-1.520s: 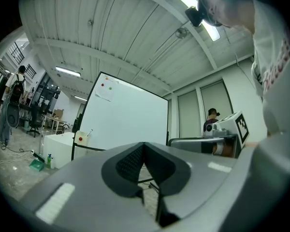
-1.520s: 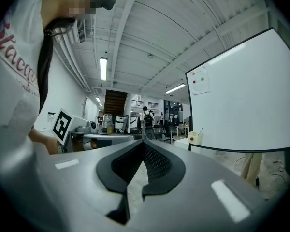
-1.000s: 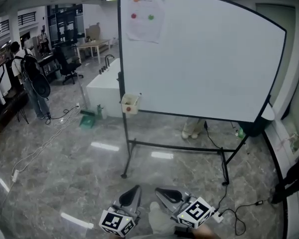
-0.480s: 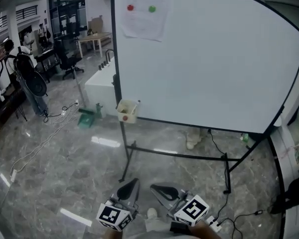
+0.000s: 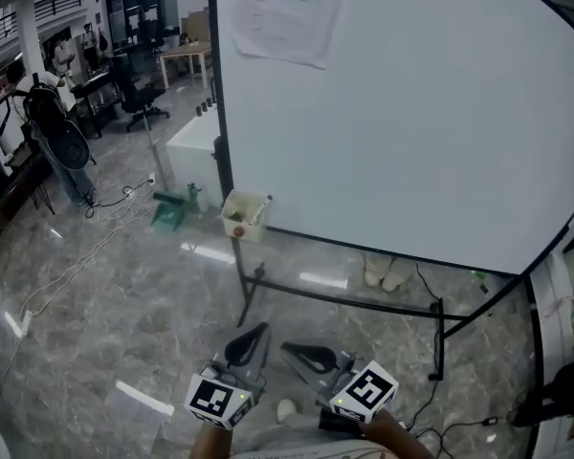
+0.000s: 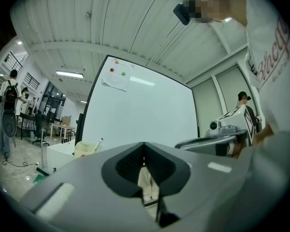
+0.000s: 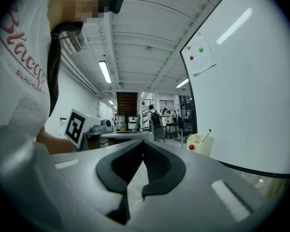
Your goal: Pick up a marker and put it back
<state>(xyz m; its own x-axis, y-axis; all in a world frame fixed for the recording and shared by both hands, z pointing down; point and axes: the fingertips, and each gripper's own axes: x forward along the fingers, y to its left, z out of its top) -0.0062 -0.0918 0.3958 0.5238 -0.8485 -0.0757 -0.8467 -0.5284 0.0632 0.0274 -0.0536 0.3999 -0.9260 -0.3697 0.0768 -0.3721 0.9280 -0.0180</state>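
The marker [image 5: 262,205] sits in a cup [image 5: 239,216], far beyond both jaws.

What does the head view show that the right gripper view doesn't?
Only the head view: the whiteboard stand's floor bar and a green object on the floor. Only the right gripper view: a ceiling light and the person's head camera. Both: the whiteboard, the paper with magnets, and the cream holder with a marker.
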